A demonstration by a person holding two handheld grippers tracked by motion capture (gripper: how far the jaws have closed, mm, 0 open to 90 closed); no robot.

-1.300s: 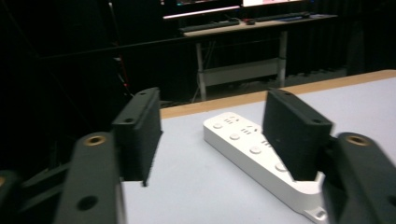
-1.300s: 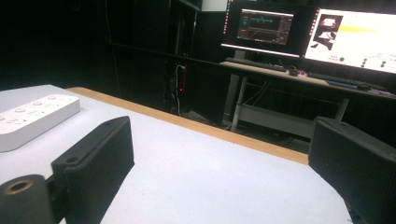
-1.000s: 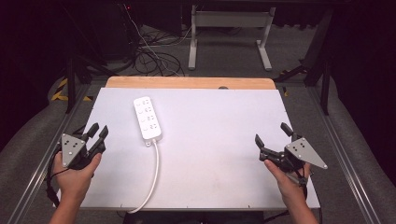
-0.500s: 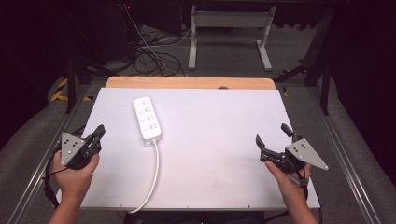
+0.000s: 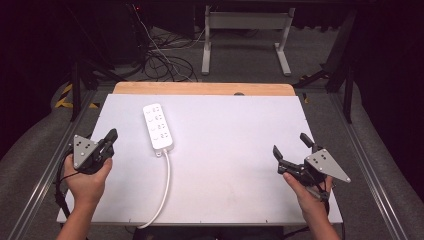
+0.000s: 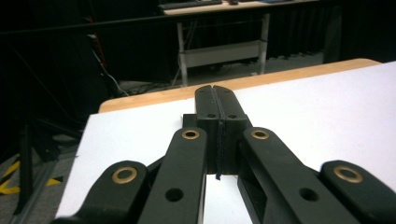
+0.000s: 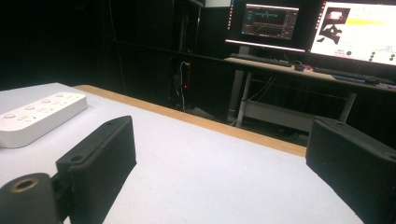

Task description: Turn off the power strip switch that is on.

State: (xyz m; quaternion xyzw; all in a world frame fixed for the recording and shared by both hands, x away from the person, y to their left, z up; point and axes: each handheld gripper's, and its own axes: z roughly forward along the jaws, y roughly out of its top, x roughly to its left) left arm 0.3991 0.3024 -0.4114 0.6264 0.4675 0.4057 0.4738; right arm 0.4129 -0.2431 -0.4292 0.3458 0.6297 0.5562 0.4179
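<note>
Leftmost, left gripper [image 5: 107, 141]: jaws pressed together on nothing, at the table [image 5: 240, 200] edge; centre-left, white power strip [image 5: 158, 126], its cord [image 5: 162, 192] trailing off the near edge, liable to snag; right gripper [image 5: 292, 154]: jaws spread, empty.

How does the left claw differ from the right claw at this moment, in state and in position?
The left claw is shut, its jaws pressed together, while the right claw stands wide open. The left claw sits at the table's left edge, near the white power strip; the right claw sits at the right edge, far from it. Both hold nothing.
</note>
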